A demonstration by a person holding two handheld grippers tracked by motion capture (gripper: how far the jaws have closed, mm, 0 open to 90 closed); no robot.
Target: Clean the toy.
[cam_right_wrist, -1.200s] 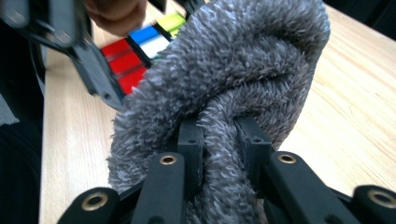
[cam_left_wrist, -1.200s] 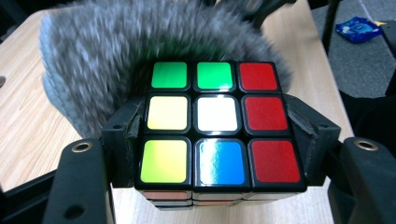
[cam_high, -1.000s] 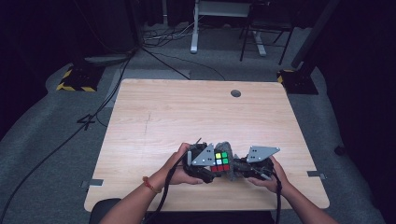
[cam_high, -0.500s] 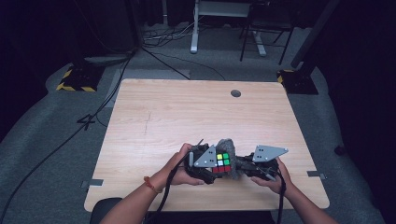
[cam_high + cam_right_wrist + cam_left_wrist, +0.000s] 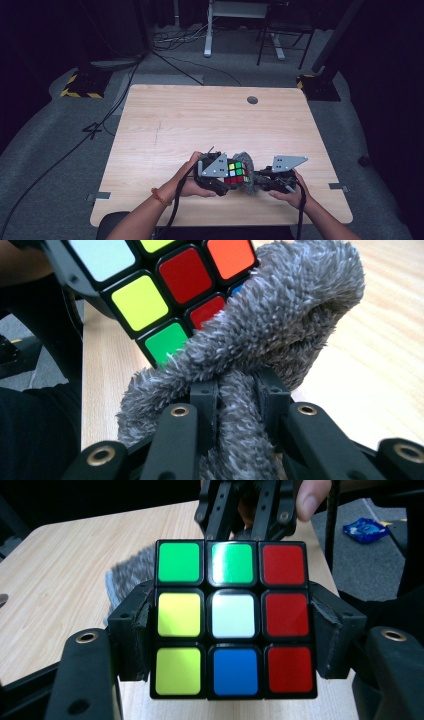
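Note:
A Rubik's cube [image 5: 237, 173] is held just above the wooden table [image 5: 200, 120] near its front edge. My left gripper [image 5: 231, 179] is shut on it. In the left gripper view the pads [image 5: 134, 630] clamp the cube [image 5: 232, 620] at both sides of its middle layer; the face shows green, yellow, white, blue and a red column. My right gripper [image 5: 260, 181] is shut on a fluffy grey cloth [image 5: 247, 172]. In the right gripper view the cloth [image 5: 280, 325] bulges out of the jaws [image 5: 240, 395] and presses against the cube [image 5: 170, 285].
A round cable hole [image 5: 252, 100] sits near the table's far edge. Cables [image 5: 100, 130] run over the grey floor at the left, and metal furniture legs [image 5: 207, 30] stand beyond the table. A blue packet [image 5: 367, 530] lies on the floor.
My right gripper has shifted slightly to the right, and the grey cloth now rises higher along the cube's right side. The left gripper and the cube have barely moved.

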